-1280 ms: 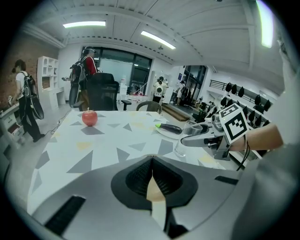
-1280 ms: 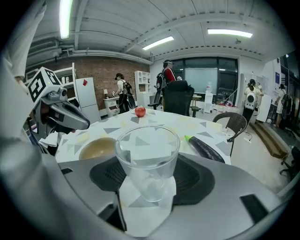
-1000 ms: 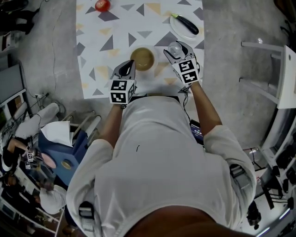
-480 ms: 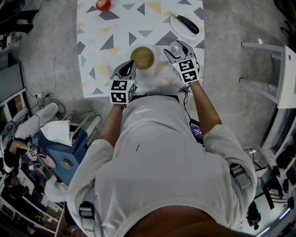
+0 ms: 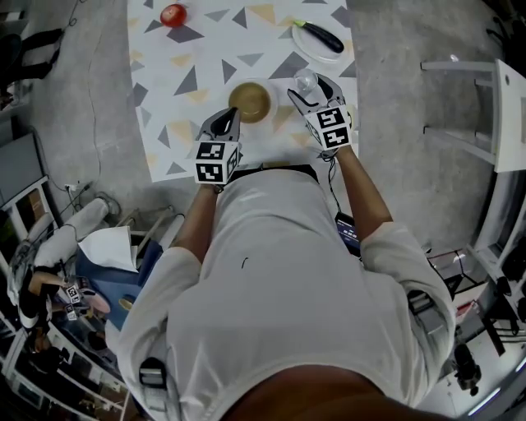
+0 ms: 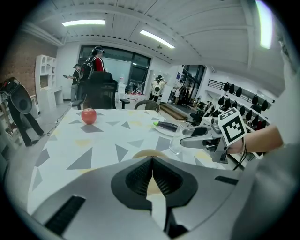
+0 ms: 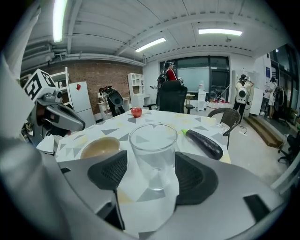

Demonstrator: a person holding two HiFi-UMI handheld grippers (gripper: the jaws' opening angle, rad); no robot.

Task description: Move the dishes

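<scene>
A: How many dishes on the table (image 5: pixel 214 49)?

B: Three: one bowl (image 5: pixel 250 100) by the near edge, one glass (image 5: pixel 306 80) just beside it, and one plate (image 5: pixel 306 43) toward the far right corner.

A: And food?

B: Two pieces: one aubergine (image 5: pixel 320 36) on the plate and one red apple (image 5: pixel 173 14) toward the far left corner.

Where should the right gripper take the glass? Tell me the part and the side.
Best grip the glass across its mid-wall, coming in level from the near side, since it stands upright and round. The right gripper, its jaws having just been opening, flanks it now.
</scene>
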